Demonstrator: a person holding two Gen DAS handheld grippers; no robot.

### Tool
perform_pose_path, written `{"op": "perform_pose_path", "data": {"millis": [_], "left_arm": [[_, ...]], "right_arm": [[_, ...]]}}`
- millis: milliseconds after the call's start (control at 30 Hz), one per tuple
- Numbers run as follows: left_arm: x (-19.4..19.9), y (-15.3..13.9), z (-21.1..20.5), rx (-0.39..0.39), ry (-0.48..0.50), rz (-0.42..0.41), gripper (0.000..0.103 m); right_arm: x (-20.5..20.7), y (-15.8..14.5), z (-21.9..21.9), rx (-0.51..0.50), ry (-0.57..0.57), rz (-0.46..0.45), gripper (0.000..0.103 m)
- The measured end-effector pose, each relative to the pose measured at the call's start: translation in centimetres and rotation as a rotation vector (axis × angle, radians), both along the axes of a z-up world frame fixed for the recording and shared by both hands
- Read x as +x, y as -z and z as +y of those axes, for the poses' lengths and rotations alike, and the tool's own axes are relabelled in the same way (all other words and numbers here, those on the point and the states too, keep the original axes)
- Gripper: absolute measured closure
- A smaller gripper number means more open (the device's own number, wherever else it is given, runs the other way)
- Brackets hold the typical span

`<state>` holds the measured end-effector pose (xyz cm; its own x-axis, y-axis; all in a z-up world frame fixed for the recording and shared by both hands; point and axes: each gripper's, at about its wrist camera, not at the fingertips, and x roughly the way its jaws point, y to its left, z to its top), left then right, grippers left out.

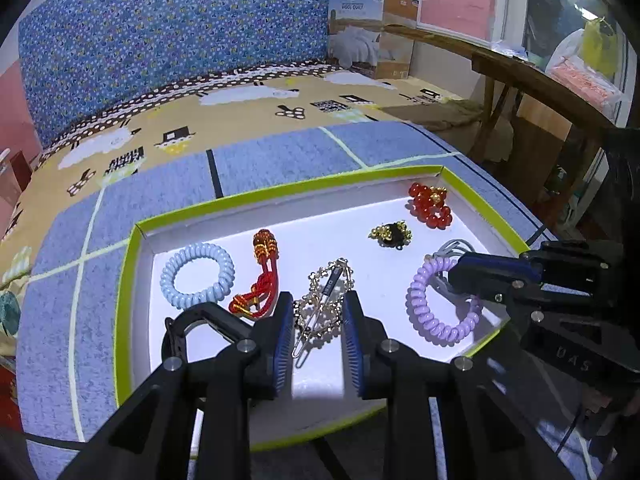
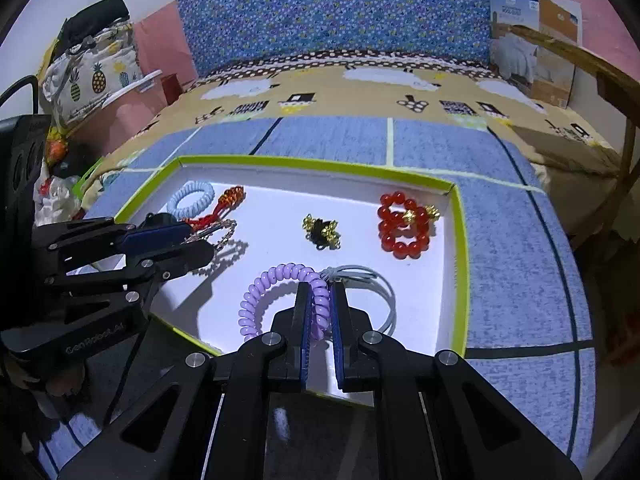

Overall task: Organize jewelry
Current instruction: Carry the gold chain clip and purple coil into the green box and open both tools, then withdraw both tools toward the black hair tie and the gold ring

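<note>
A white tray with a green rim (image 1: 280, 194) (image 2: 460, 232) holds the jewelry. My left gripper (image 1: 318, 316) is open, its fingers either side of a silver chain with a hair clip (image 1: 324, 304), which also shows in the right wrist view (image 2: 228, 236). My right gripper (image 2: 320, 296) is shut on a purple coil band (image 2: 276, 280) lying on the tray beside grey hair ties (image 2: 376, 284); the band also shows in the left wrist view (image 1: 428, 312). A light-blue coil band (image 1: 198, 274), a red cord charm (image 1: 262, 276), a black-and-gold piece (image 1: 392, 234) and a red bead bracelet (image 1: 430, 204) lie apart.
The tray sits on a blue mat (image 1: 280, 156) over a patterned bedspread (image 1: 256, 100). A cardboard box (image 1: 374, 28) and a wooden table (image 1: 532, 80) stand at the right. Bags (image 2: 88, 64) are piled at the left.
</note>
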<state>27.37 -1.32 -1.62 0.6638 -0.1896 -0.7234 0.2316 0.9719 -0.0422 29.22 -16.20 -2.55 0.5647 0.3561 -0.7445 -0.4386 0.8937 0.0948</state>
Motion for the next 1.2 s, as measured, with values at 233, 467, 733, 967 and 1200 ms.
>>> {"op": "perform_pose_path", "data": {"millis": [233,467,733,967,1200], "left_arm": [[0.3,0.5,-0.1,-0.011,0.008,0.023,0.076],[0.3,0.4,-0.1,-0.018,0.013,0.031,0.076],[-0.4,-0.4,0.2,-0.032,0.009,0.018,0.072],[-3.2,-2.6,1.2,-0.045,-0.007,-0.038,0.072],[-7.6,-4.3,2.7,-0.064,-0.035,-0.097,0.072]], "right_arm": [[0.3,0.5,0.1,-0.005,-0.011,0.03,0.094],[0.2,0.5,0.0,-0.008,-0.002,0.029,0.088],[-0.5,-0.4,-0.4,0.02,0.003,0.01,0.074],[-2.9,-2.4,-1.8,0.062,0.019,-0.029,0.074],[-7.0,-3.9,-3.0,0.099,0.013,-0.064,0.074]]}}
